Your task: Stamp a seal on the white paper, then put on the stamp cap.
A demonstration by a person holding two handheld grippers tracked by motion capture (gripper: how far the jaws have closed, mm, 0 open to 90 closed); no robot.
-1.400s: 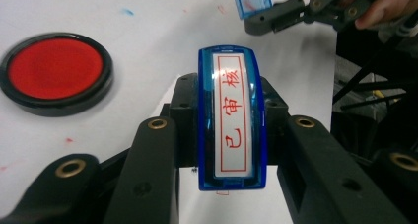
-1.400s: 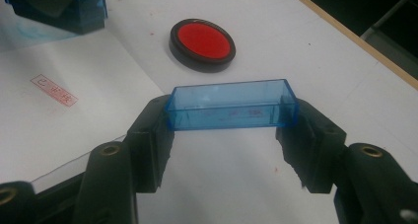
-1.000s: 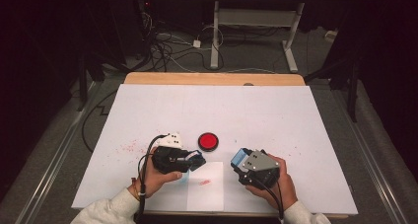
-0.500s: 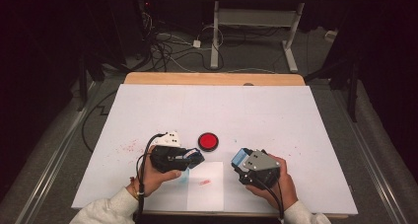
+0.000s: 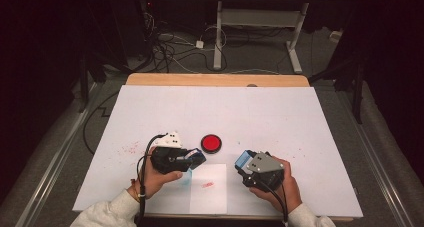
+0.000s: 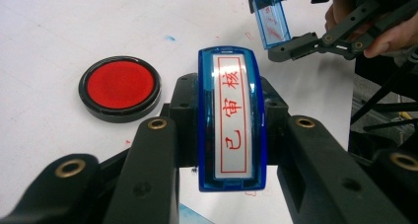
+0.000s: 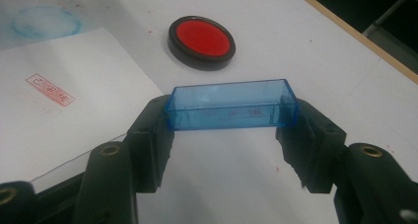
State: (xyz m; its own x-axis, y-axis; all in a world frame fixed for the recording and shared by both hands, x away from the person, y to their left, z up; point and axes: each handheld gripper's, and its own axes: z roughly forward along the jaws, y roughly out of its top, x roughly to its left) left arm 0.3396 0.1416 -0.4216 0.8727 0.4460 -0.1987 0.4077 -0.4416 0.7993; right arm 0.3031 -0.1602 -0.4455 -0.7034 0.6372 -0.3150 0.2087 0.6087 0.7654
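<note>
**Stamp and cap held apart, ready to be rejoined**

The blue stamp (image 6: 231, 118) sits mid-frame in the left gripper view, clamped across its narrow sides by the left gripper (image 6: 224, 135), long axis running up the frame, label facing the camera. The right gripper (image 7: 231, 130) pinches the clear blue cap (image 7: 230, 104) by its ends, lengthwise across the frame. To cap cleanly, I would line up both long axes first, then press straight. The red ink pad (image 5: 211, 143) lies centre-table beside the stamped paper (image 5: 209, 188).

Two black jaws clamp a clear blue plastic rectangular cap (image 7: 231, 104) by its ends. Beyond it sits a round red ink pad (image 7: 201, 40). A white paper sheet (image 7: 64, 120) bearing a red stamp mark (image 7: 49, 90) lies left.
</note>
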